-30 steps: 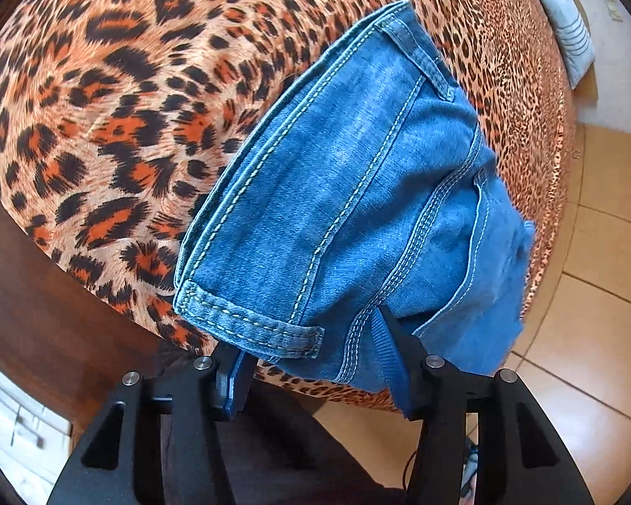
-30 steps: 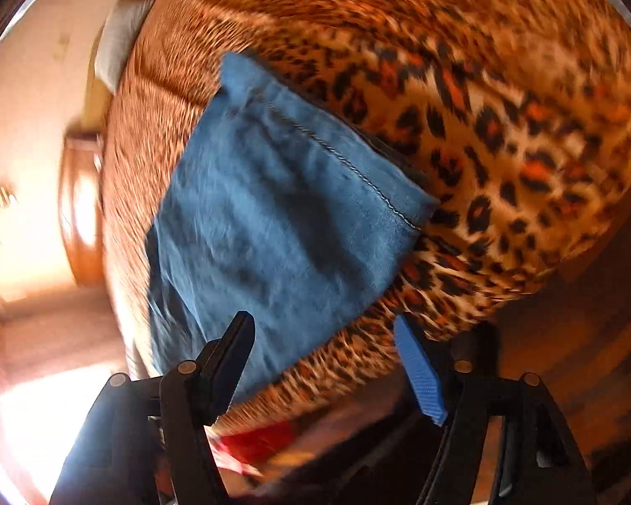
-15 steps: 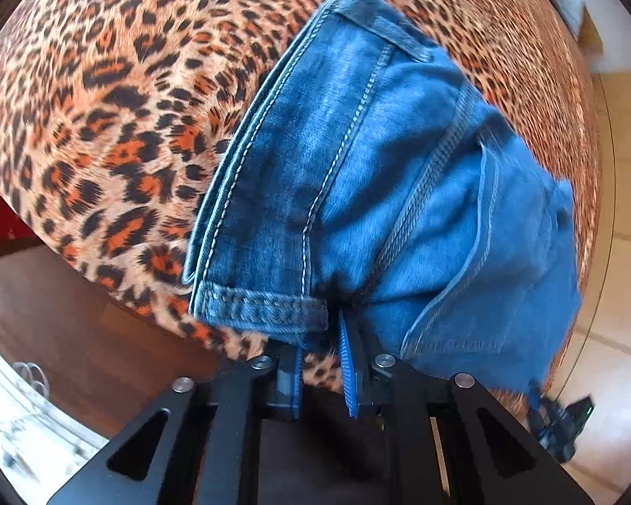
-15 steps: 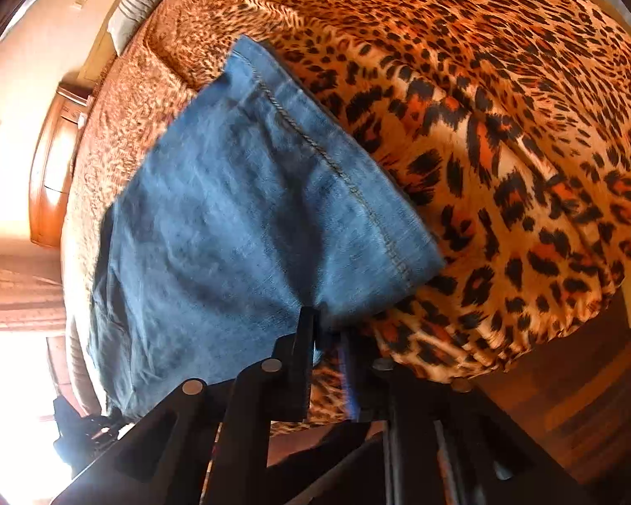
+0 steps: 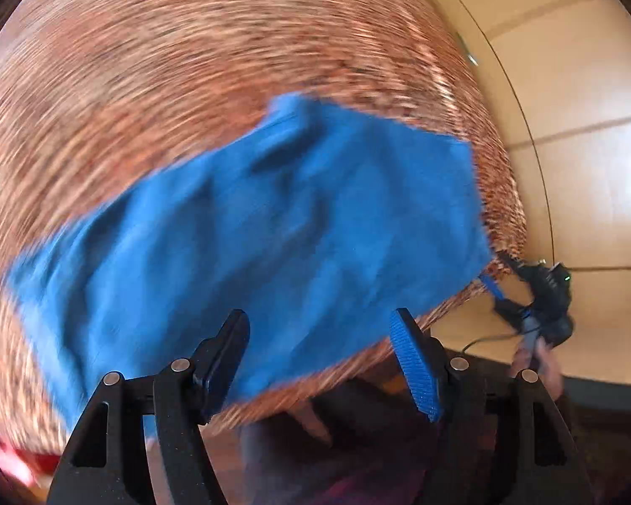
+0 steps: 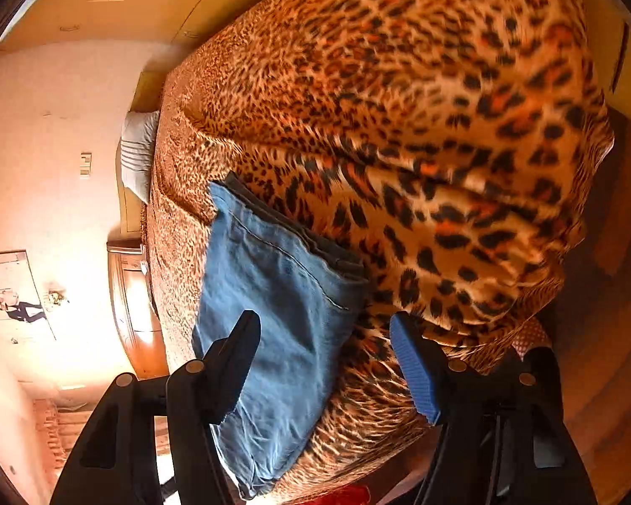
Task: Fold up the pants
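**Jeans lie folded on bedspread, both grippers released**

Jeans rest folded on the leopard bedspread. Left gripper and right gripper have just opened; jaws apart, gripping nothing. Pillow at ten o'clock.

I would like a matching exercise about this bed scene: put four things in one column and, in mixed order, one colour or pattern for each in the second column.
Things:
1. pants
2. bedspread
3. pillow
4. floor

Colours:
A. white with grey stripes
B. leopard print
C. beige tiles
D. blue denim

Pairs: 1-D, 2-B, 3-A, 4-C
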The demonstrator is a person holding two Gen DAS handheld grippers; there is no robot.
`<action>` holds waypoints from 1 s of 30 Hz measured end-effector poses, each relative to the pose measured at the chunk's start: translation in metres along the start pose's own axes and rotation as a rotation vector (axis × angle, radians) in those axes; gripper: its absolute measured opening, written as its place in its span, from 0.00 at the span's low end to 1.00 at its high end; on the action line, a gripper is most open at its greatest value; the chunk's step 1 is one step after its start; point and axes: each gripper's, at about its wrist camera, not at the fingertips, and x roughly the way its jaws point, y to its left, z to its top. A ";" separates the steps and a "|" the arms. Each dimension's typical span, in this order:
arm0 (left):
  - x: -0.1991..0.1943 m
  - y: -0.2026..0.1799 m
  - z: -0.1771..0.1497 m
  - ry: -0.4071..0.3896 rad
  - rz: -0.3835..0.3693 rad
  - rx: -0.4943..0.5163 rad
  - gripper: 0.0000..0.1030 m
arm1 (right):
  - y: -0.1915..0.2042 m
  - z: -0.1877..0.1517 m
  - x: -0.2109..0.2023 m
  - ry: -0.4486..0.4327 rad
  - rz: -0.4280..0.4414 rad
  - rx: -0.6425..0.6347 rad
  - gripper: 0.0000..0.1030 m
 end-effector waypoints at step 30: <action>0.346 -0.256 0.231 0.532 0.271 1.111 0.85 | -0.026 -0.021 0.019 -0.074 0.347 0.002 0.68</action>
